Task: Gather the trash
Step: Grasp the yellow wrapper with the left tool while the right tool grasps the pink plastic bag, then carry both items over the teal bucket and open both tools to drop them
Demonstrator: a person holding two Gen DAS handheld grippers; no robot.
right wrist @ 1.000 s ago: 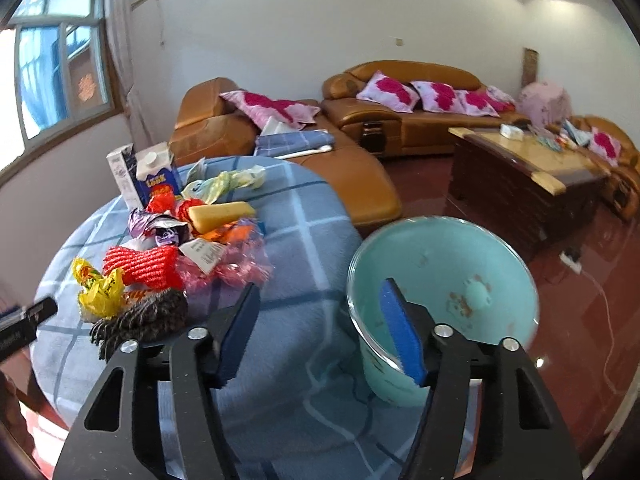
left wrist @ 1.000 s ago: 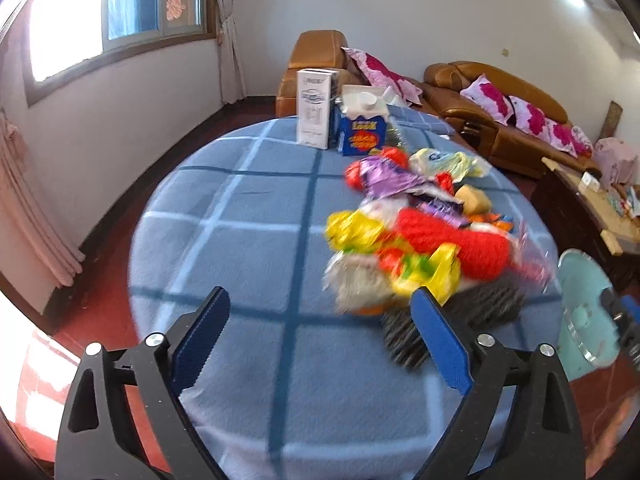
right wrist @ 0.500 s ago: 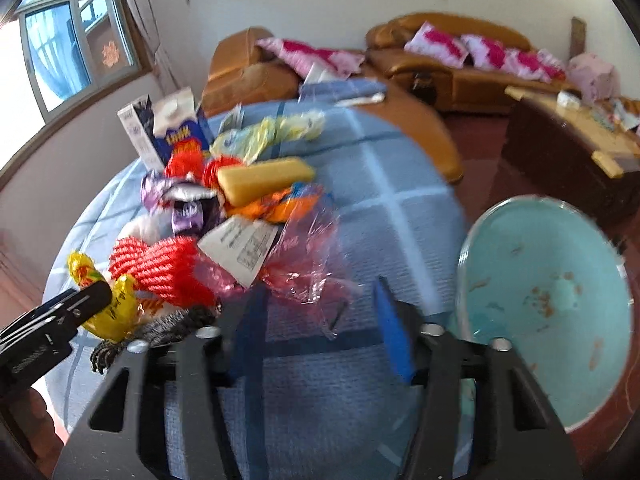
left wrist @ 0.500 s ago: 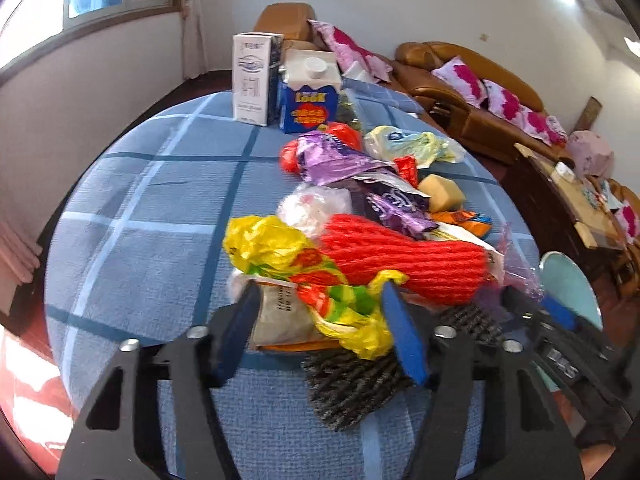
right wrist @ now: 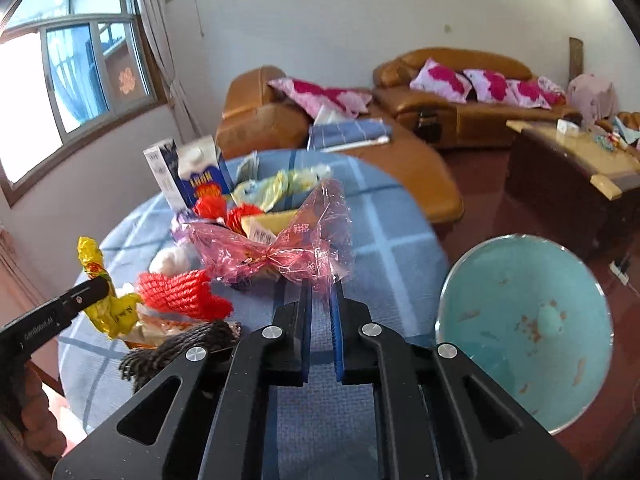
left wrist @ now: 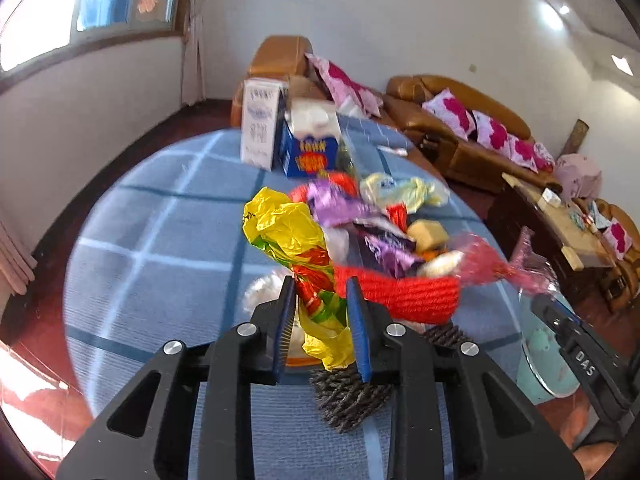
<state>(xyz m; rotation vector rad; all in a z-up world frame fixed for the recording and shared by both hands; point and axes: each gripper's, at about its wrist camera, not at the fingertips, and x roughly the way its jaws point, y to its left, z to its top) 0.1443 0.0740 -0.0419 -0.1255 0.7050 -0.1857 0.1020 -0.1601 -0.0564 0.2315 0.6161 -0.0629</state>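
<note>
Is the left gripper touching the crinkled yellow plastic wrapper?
Touching. In the left wrist view, the left gripper has just been closing, and its blue pads pinch the crinkled yellow plastic wrapper, which stands up between them.

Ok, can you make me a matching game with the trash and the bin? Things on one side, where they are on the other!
Things:
1. yellow wrapper
2. pink cellophane
3. teal bin
4. blue carton

Places:
A. standing at the table's far side
B. pinched in the right tool
C. beside the table, on the floor
D. pinched in the left tool

Pairs: 1-D, 2-B, 3-C, 4-A
</note>
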